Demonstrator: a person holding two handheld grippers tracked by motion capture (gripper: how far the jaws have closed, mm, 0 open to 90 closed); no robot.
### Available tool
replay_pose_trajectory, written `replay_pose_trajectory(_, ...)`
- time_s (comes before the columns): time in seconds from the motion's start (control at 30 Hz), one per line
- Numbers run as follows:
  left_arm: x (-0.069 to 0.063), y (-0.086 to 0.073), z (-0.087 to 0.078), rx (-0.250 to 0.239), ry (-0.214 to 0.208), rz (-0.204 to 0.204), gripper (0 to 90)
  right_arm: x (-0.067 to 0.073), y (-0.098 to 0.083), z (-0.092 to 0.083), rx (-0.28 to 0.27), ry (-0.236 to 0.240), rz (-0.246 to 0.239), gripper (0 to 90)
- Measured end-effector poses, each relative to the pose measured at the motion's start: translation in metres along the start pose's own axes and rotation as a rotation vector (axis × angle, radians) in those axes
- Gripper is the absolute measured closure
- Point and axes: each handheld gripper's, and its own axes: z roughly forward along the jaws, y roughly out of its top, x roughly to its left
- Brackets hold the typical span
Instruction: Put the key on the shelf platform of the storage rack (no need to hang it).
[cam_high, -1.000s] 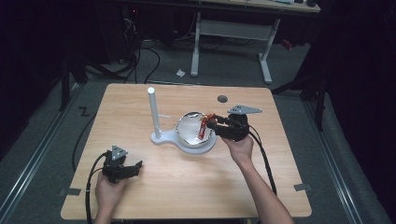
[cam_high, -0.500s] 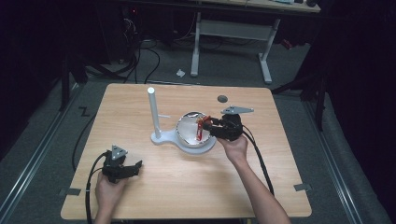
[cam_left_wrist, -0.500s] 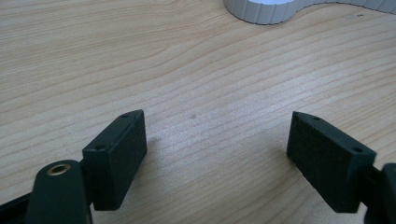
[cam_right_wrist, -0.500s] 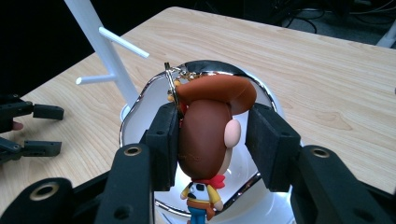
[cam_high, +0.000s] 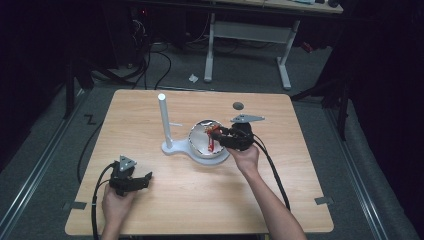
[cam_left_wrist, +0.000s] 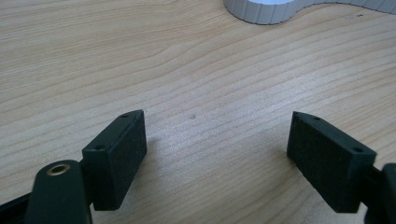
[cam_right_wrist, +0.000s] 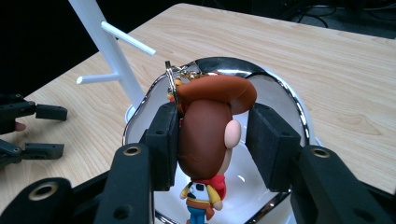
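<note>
Wood-grain table (cam_high: 200, 195) amid dark room's cabled floor (cam_high: 150, 70).

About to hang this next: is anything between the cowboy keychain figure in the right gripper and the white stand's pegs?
Nothing visible blocks it. The right gripper holds the cowboy keychain figure by the head above the shiny bowl; the white stand rises just beyond the bowl's rim, its pegs bare.

A laboratory or test room: a lone wooden table (cam_high: 200, 200) stands on grey carpet (cam_high: 360, 165), loose cables (cam_high: 150, 55) trail behind, and an adjustable workbench (cam_high: 250, 30) sits in darkened surroundings.
</note>
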Motion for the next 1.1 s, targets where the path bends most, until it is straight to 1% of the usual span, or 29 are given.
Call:
replay_pose_trajectory(0.07,0.000,0.000,0.000,0.000,0.000,0.000,20.4,0.001,0.000,0.002,0.006,0.005,0.008,55.7)
replay_pose_trajectory(0.17,0.000,0.000,0.000,-0.001,0.001,0.001,20.4,0.002,-0.001,0.005,0.016,0.006,-0.001,55.7)
replay_pose_trajectory(0.27,0.000,0.000,0.000,0.000,0.001,0.001,20.4,0.003,-0.001,0.008,0.017,0.019,0.007,55.7)
replay_pose_trajectory(0.4,0.000,0.000,0.000,0.001,0.003,0.003,20.4,0.005,-0.001,0.011,0.021,0.020,0.004,55.6)
replay_pose_trajectory(0.57,0.000,0.000,0.000,0.001,0.002,0.003,20.4,0.007,-0.001,0.016,0.034,0.005,-0.013,55.5)
replay_pose_trajectory(0.73,0.000,0.000,0.000,0.001,0.003,0.003,20.4,0.007,-0.002,0.021,0.047,-0.007,-0.010,55.4)
replay_pose_trajectory(0.8,0.000,0.000,0.000,0.001,0.002,0.003,20.4,0.008,-0.002,0.023,0.060,-0.015,-0.020,55.4)
replay_pose_trajectory(0.87,0.000,0.000,0.000,0.001,0.003,0.003,20.4,0.010,-0.002,0.025,0.070,-0.031,-0.044,55.3)
replay_pose_trajectory(1.1,0.000,0.000,0.000,0.001,0.002,0.003,20.4,0.013,-0.003,0.033,0.096,-0.051,-0.058,55.0)
